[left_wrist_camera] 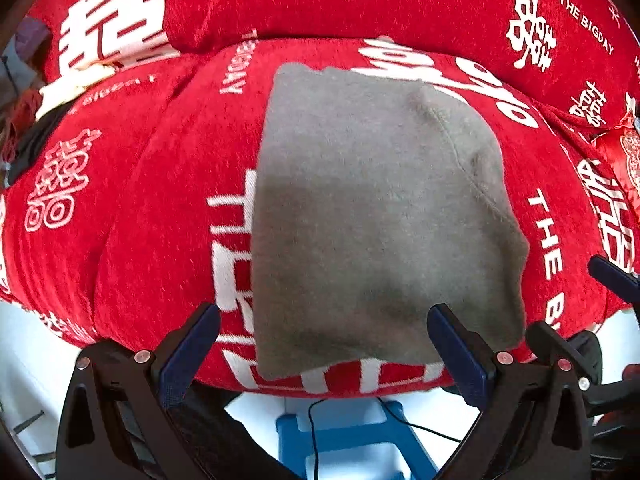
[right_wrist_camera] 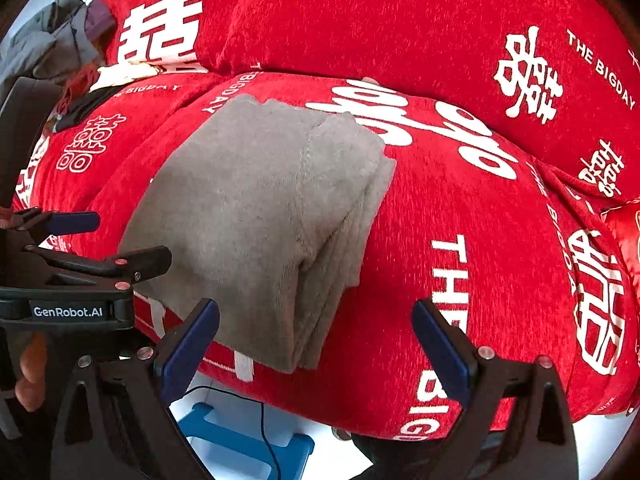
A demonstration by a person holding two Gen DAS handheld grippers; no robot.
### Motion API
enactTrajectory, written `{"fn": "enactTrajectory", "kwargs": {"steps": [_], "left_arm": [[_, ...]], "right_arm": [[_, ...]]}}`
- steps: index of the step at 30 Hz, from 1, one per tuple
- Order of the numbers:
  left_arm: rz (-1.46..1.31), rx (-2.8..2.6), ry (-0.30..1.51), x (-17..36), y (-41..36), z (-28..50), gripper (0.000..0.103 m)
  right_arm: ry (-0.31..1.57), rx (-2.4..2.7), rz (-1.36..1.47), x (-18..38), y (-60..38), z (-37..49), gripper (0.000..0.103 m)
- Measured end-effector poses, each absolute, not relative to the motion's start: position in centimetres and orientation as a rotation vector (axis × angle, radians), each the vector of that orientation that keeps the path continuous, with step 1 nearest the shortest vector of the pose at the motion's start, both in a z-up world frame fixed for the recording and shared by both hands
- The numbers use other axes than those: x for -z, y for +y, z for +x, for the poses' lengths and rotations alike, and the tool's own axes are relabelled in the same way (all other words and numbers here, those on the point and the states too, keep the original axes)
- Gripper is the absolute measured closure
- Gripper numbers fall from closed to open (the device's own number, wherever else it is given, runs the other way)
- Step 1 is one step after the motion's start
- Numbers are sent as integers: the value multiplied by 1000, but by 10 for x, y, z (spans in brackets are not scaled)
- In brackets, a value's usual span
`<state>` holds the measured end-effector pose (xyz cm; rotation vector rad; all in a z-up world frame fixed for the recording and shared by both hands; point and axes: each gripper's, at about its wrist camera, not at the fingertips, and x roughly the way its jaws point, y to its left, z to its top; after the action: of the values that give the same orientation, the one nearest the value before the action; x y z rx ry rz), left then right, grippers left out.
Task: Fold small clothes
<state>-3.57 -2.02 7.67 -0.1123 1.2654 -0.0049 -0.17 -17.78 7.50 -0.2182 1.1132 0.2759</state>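
A grey knitted garment (left_wrist_camera: 376,208) lies folded into a compact stack on the red sofa seat cushion (left_wrist_camera: 160,200); its layered edges show on the right side in the right wrist view (right_wrist_camera: 272,216). My left gripper (left_wrist_camera: 324,340) is open and empty, held just in front of the garment's near edge. My right gripper (right_wrist_camera: 316,340) is open and empty, just in front of the garment's near right corner. The left gripper also shows at the left of the right wrist view (right_wrist_camera: 96,240), open beside the garment.
The sofa's red back cushions (right_wrist_camera: 400,20) with white lettering rise behind. Loose clothes (right_wrist_camera: 52,40) are piled at the far left end of the sofa. A blue plastic stool (left_wrist_camera: 352,436) and a black cable stand on the white floor below the seat edge.
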Motion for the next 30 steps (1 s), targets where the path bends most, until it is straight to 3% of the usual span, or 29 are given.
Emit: {"fn": "enactTrajectory", "kwargs": {"steps": [7,30], "left_arm": [[-121,-27,1192,-86,-20,-51,0],[-142,-87,1223,-76,-12,-54,0]], "right_arm": [[1134,-279,-234,-73,-178,-1,5],[1119,-289,-389,-71,-155,-8,5]]}}
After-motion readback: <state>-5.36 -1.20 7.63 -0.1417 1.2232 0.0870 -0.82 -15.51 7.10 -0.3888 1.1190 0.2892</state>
